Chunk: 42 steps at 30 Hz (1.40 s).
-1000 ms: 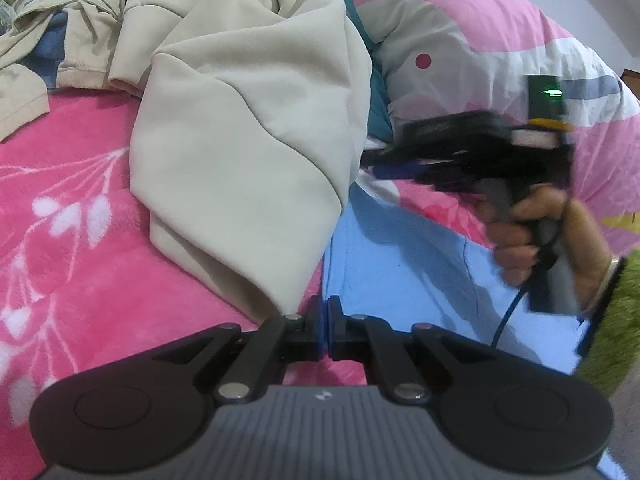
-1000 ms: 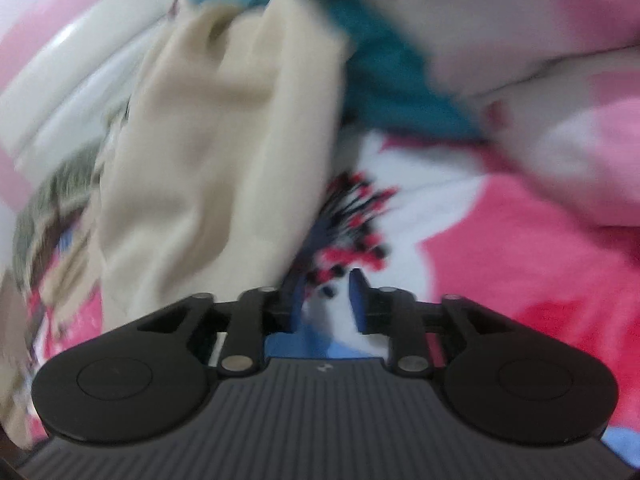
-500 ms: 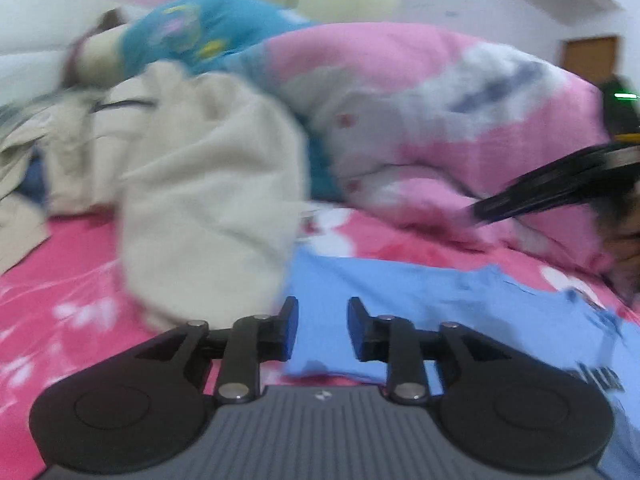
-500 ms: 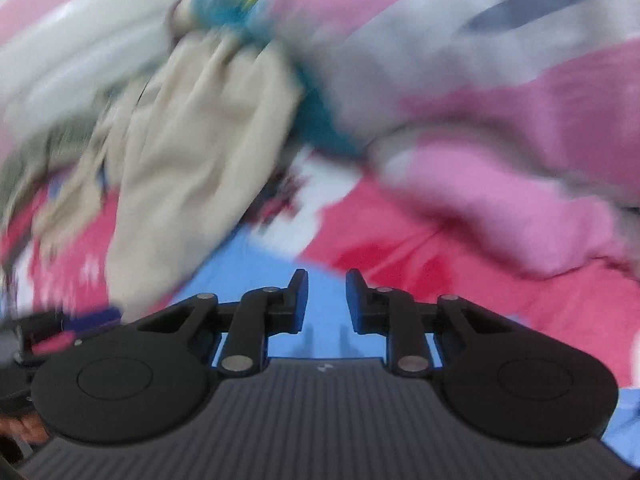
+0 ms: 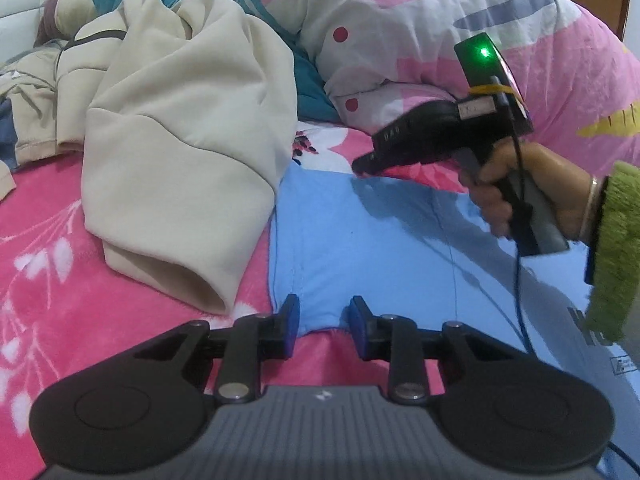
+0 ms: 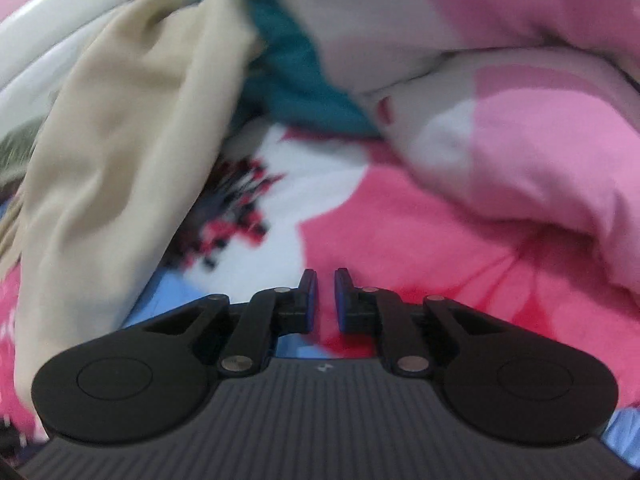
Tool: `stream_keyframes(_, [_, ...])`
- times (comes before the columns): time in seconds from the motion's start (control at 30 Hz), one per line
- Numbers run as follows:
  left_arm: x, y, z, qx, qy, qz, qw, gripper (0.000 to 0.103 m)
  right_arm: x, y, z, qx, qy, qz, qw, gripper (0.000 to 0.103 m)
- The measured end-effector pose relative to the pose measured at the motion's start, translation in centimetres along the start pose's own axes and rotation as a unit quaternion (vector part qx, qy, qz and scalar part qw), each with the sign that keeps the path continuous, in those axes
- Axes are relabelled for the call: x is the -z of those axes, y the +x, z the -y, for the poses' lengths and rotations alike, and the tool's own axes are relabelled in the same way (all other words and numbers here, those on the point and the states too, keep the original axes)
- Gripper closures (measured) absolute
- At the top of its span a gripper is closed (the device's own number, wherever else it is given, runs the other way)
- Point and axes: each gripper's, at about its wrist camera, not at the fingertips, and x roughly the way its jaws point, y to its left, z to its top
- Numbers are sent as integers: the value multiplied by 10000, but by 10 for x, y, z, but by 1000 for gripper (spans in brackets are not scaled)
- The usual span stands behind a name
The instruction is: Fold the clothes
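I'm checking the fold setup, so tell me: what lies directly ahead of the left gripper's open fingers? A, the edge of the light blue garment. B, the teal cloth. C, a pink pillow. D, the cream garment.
A: in the left wrist view the left gripper is open, with the hem of the light blue garment between its fingertips, while the cream garment lies off to the left.
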Motion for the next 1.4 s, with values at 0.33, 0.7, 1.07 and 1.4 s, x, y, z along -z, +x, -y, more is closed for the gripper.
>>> stream_keyframes(0.33, [4,4,-6,76,-125,-42,9999,73,9,-15,-11,5,84,-527,9986,95])
stream_keyframes(0.7, [4,-10,-21,345,-260,205,9989,66,50,-342,-43,1769,-223,1298,9754,89])
stream_keyframes(1.07, [29,-165,-50,985,-50,102,9951,52,199,-398,-133,205,66,1032,9944,72])
stream_keyframes(1.4, [146,-184,5,1233,132,-777,9892,53,207,-242,-158,-88,310,-170,9993,71])
